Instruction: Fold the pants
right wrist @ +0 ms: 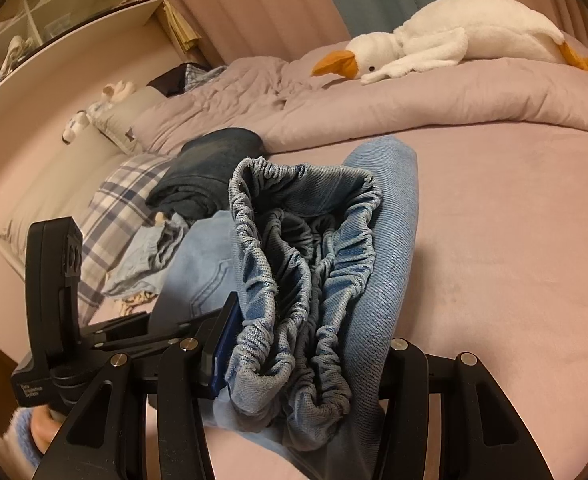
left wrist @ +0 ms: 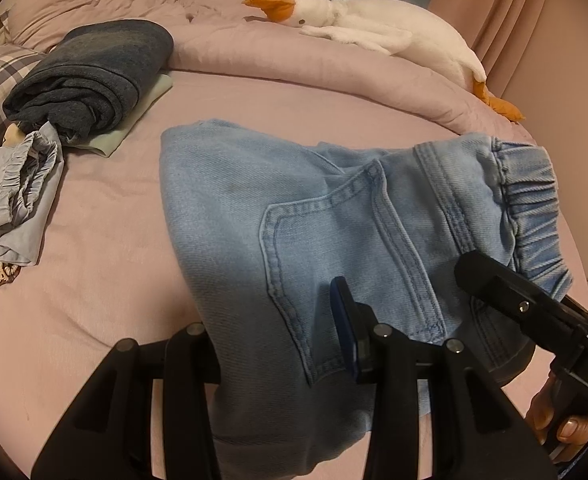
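Pants of light blue denim lie folded on the pink bed before you. Your left tongs clamp the folded cloth near the back pocket, and your right tongs clamp the bunched elastic waistband.

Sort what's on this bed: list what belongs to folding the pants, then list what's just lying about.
Part of the job:
- light blue jeans
- left gripper, clamped on the jeans
- right gripper, clamped on the elastic waistband

Just lying about:
- plush goose
- folded dark garment
- plaid pillow
- crumpled pale blue clothes
- pink duvet
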The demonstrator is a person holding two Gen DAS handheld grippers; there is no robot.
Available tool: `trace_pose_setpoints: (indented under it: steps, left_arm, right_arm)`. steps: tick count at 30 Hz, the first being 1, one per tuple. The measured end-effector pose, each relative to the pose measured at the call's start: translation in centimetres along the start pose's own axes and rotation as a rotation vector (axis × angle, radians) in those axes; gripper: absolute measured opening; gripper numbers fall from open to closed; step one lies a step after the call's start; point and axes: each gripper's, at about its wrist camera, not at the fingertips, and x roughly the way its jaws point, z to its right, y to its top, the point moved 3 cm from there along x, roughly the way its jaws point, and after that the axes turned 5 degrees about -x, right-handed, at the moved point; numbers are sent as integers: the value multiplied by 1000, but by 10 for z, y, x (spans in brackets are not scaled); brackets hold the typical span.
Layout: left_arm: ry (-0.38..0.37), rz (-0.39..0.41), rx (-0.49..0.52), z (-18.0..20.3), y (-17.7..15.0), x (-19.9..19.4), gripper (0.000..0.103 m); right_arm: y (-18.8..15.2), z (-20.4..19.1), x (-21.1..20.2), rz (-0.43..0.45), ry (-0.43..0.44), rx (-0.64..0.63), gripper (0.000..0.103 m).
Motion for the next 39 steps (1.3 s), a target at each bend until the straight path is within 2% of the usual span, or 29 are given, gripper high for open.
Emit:
trace_pose_setpoints:
  steps: [39]
  left_arm:
    - [18, -58, 6, -5, 6, 29, 40]
  right_arm:
    - [-1, 8, 23, -36, -11, 55, 52]
